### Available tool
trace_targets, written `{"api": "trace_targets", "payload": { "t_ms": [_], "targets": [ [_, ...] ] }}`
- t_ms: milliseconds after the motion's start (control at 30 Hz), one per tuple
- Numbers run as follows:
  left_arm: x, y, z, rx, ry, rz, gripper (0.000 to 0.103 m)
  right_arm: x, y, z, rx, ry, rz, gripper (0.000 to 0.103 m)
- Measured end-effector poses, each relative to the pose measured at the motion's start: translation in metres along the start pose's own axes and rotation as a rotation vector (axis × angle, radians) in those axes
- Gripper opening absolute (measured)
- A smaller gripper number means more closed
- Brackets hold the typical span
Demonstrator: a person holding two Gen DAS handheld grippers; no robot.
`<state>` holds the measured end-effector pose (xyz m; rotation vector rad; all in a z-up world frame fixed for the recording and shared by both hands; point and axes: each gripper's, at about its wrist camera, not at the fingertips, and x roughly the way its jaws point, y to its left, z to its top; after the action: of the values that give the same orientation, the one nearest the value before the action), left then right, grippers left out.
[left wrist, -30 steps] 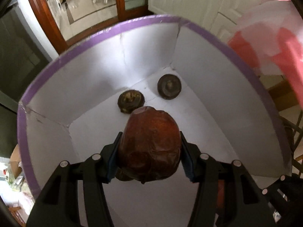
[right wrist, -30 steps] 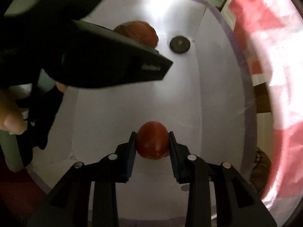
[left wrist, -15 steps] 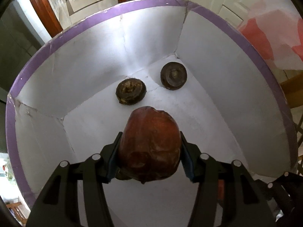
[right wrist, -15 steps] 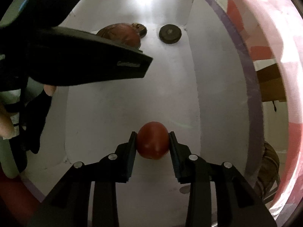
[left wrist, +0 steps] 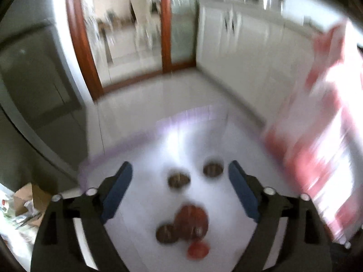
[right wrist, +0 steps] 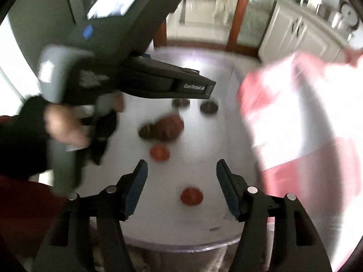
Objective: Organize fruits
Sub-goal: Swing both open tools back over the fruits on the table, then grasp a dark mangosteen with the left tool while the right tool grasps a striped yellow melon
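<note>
Both views are blurred. A white box with a purple rim holds the fruit. A large brown-red fruit lies on its floor beside a dark round fruit. Two more dark round fruits lie farther back. Two red tomatoes lie nearer; one also shows in the left wrist view. My left gripper is open and empty above the box. My right gripper is open and empty above the nearer tomato.
A red and white cloth hangs along the box's right side. The left tool and the hand holding it cross the right wrist view above the box. White cabinets and a wood-framed glass door stand behind.
Both grippers have opened and lifted away from the box. The brown-red fruit and the tomato now lie on the box floor.
</note>
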<state>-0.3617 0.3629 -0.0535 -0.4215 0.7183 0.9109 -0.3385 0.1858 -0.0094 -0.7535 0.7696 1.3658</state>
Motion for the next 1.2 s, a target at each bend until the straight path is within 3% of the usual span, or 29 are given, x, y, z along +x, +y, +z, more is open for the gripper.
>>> {"api": "trace_targets", "payload": {
  "t_ms": [100, 200, 267, 333, 400, 533, 667, 800, 967, 1100, 1200],
  "targets": [
    [-0.046, -0.013, 0.026, -0.013, -0.182, -0.035, 0.101, -0.068, -0.017, 0.006, 0.037, -0.187, -0.030, 0.076],
    [-0.088, -0.052, 0.050, 0.040, -0.293, -0.146, 0.101, -0.133, -0.046, -0.008, 0.119, -0.351, -0.121, 0.087],
    [-0.114, -0.096, 0.061, 0.103, -0.325, -0.268, 0.101, -0.172, -0.074, -0.031, 0.192, -0.414, -0.233, 0.087],
    [-0.129, -0.139, 0.065, 0.164, -0.307, -0.381, 0.101, -0.191, -0.105, -0.058, 0.267, -0.430, -0.343, 0.087],
    [-0.139, -0.196, 0.064, 0.233, -0.241, -0.528, 0.101, -0.218, -0.146, -0.096, 0.395, -0.434, -0.449, 0.087],
    [-0.141, -0.319, 0.055, 0.349, -0.169, -0.695, 0.101, -0.249, -0.221, -0.168, 0.652, -0.435, -0.595, 0.087],
    [-0.115, -0.443, 0.045, 0.438, -0.052, -0.781, 0.101, -0.258, -0.309, -0.249, 0.915, -0.384, -0.685, 0.087],
    [-0.090, -0.545, 0.031, 0.421, -0.002, -0.813, 0.101, -0.272, -0.383, -0.302, 1.116, -0.359, -0.739, 0.087],
    [-0.071, -0.591, 0.040, 0.309, -0.002, -0.833, 0.101, -0.249, -0.466, -0.323, 1.193, -0.306, -0.745, 0.087],
    [-0.056, -0.594, 0.038, 0.343, 0.035, -0.881, 0.101, -0.227, -0.510, -0.302, 1.110, -0.207, -0.751, 0.087],
    [-0.047, -0.588, 0.043, 0.301, 0.064, -0.912, 0.101, -0.213, -0.542, -0.287, 1.053, -0.135, -0.741, 0.083]
  ]
}}
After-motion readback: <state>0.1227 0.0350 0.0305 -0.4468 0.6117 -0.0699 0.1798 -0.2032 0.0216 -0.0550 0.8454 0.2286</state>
